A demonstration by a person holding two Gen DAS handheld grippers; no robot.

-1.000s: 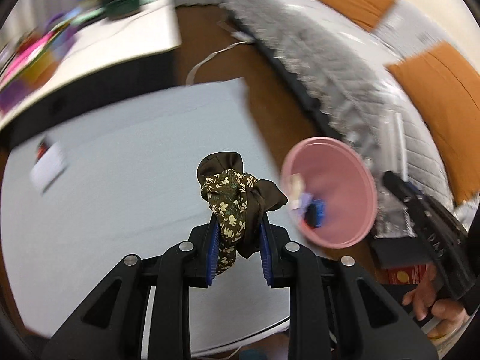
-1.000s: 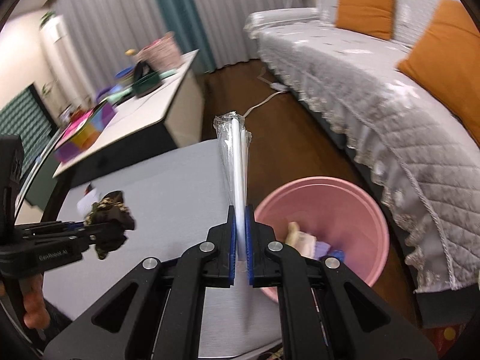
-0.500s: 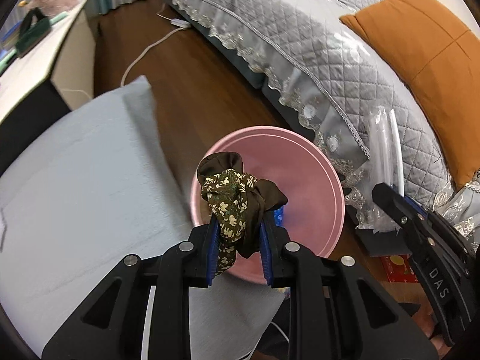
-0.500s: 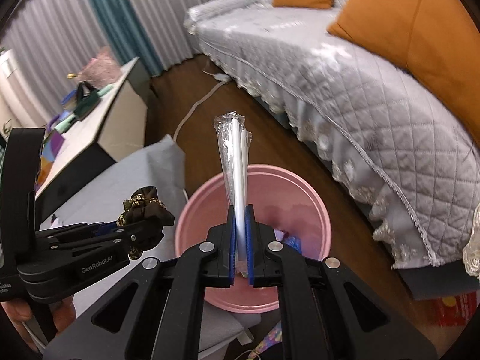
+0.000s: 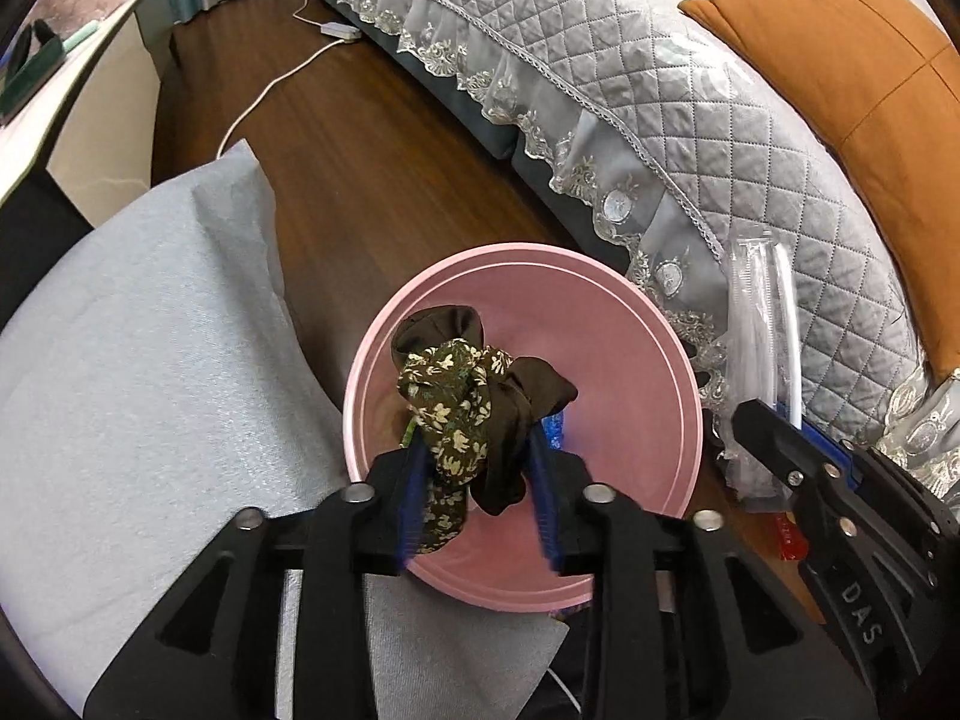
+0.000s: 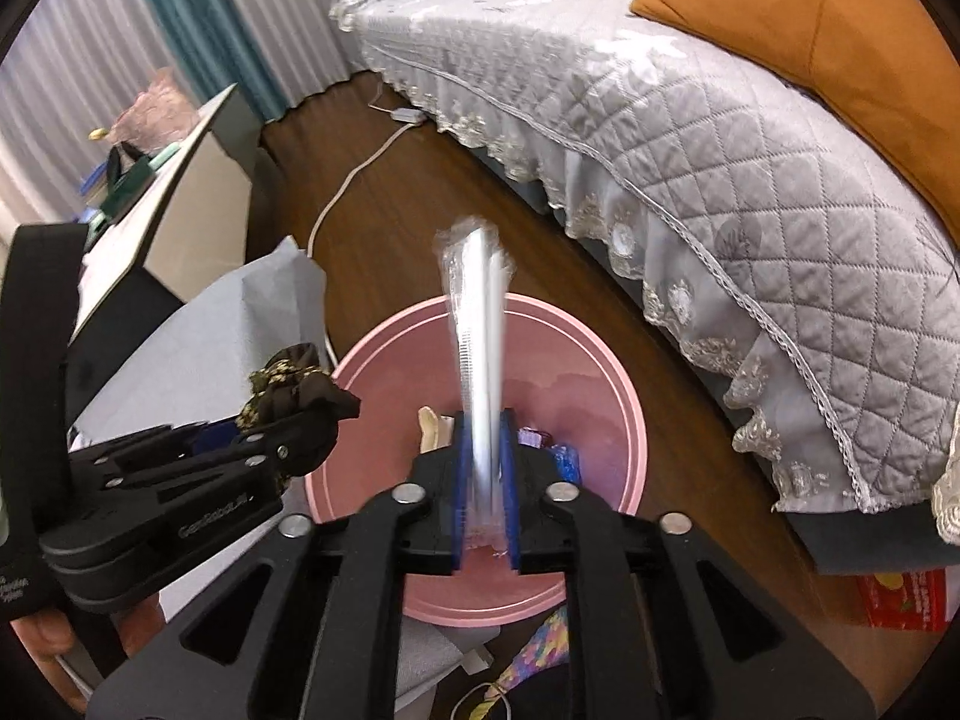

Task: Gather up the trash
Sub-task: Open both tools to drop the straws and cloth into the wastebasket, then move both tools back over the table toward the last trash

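My left gripper [image 5: 477,498] is shut on a brown floral cloth scrunchie [image 5: 462,414] and holds it over the pink bin [image 5: 648,360] on the floor. My right gripper [image 6: 483,498] grips a clear plastic sleeve with white straws [image 6: 477,348], blurred, its blue pads slightly apart, above the same pink bin [image 6: 600,372]. The bin holds several scraps [image 6: 555,450]. The left gripper with the scrunchie [image 6: 288,396] shows at the bin's left rim in the right wrist view; the right gripper and sleeve [image 5: 762,348] show at the bin's right in the left wrist view.
A grey quilted sofa [image 5: 690,120] with orange cushions [image 5: 852,60] runs along the right. A grey cloth-covered table [image 5: 132,360] lies left of the bin. A white cable [image 5: 270,90] crosses the wooden floor. A white desk [image 6: 168,198] with clutter stands behind. A red packet [image 6: 900,594] lies by the sofa.
Both grippers have moved from over the grey table to above the pink bin, carrying their loads. The right gripper's pads now stand a little wider around the blurred sleeve.
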